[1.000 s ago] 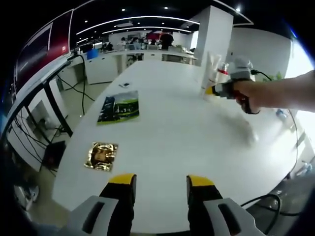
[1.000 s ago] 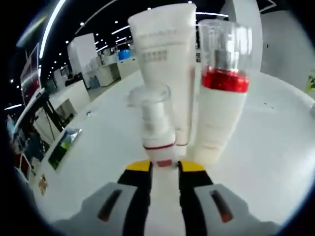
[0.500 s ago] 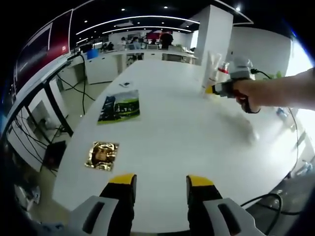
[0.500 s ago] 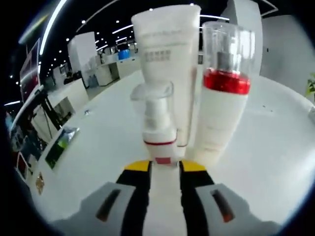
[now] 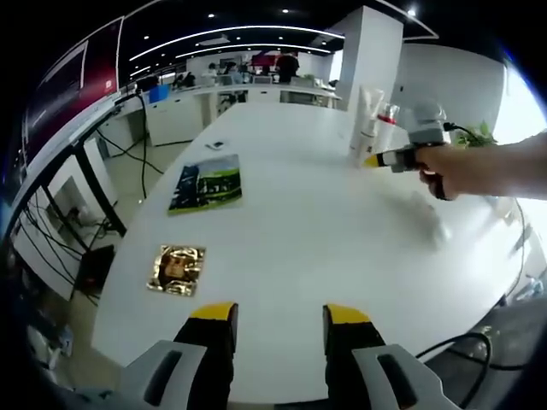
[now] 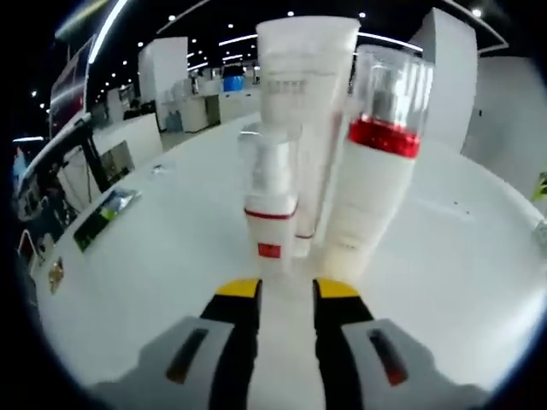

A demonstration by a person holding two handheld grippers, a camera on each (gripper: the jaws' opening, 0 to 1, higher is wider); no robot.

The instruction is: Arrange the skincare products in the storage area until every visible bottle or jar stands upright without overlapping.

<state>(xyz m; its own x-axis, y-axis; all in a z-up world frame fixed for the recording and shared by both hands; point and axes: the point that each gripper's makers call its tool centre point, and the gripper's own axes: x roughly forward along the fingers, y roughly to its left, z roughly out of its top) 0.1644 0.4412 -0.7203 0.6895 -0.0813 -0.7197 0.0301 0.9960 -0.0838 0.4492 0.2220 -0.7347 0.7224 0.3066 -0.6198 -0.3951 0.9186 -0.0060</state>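
1. Backing off from the small pump bottle (image 6: 270,213), the right gripper (image 6: 285,290) is now showing its jaws slightly apart and empty.
2. Standing upright beside the tube (image 6: 308,102) and red-banded bottle (image 6: 376,188), it is resting near the counter's (image 5: 299,231) far edge.
3. Hovering open and empty is the left gripper (image 5: 280,314).

Your left tool (image 5: 279,314) hangs with jaws parted, gripping nothing. Your right tool (image 6: 285,290) has its jaws apart too, with your hand (image 5: 457,171) around its handle.
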